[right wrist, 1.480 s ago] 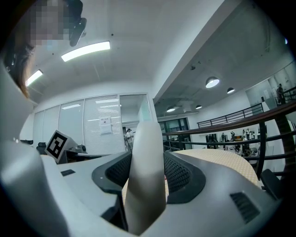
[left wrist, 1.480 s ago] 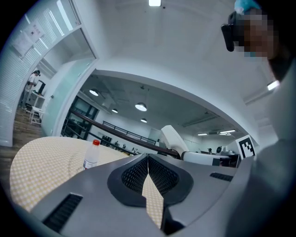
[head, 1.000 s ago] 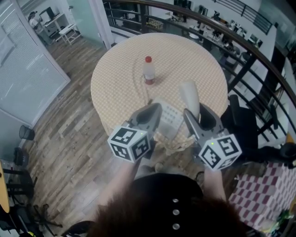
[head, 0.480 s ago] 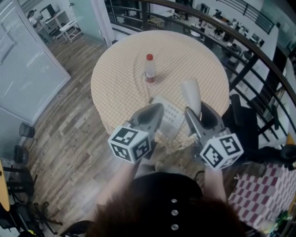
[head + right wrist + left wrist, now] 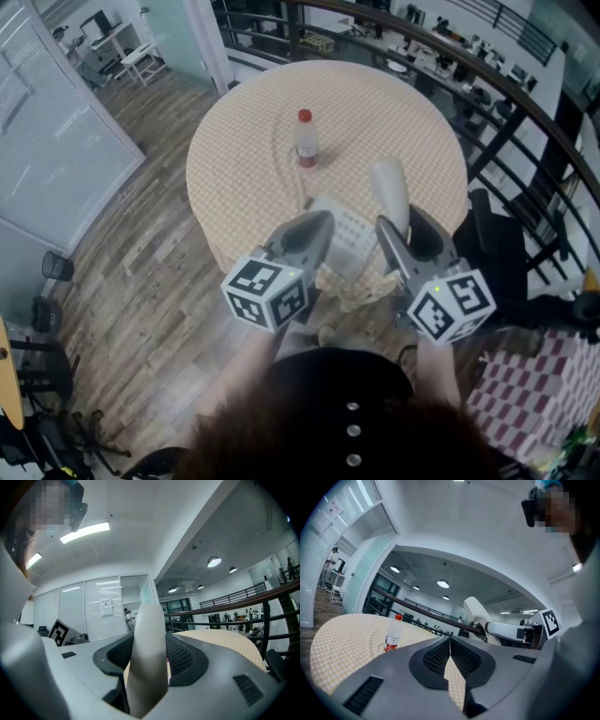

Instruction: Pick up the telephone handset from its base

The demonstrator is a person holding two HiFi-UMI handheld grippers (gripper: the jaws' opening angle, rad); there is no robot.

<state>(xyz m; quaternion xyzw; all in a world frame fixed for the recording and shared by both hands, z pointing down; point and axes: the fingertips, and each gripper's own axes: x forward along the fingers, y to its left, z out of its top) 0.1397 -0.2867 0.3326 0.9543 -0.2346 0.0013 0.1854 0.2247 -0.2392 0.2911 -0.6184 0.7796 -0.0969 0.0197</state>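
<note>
No change: right claw (image 5: 146, 654) pinches the telephone handset (image 5: 388, 187), seemingly lifted off its base (image 5: 343, 231); left claw (image 5: 449, 644) pressed together.

Can't see base's (image 5: 345, 228) near half behind left gripper (image 5: 323, 220), nor handset's (image 5: 389, 187) lower end inside right gripper (image 5: 398, 220); can't read bottle (image 5: 303, 141) label.

The round desk (image 5: 234, 178) stood on a wood-plank floor (image 5: 141, 272). A beige checked tablecloth (image 5: 412, 131) covered the whole top and hung in folds over the near edge. Two items rested directly on the cloth:
- A clear bottle (image 5: 302, 143) with a red cap and red label stood upright near the centre.
- A white telephone base (image 5: 345, 230) lay at the near edge, apart from the bottle.
</note>
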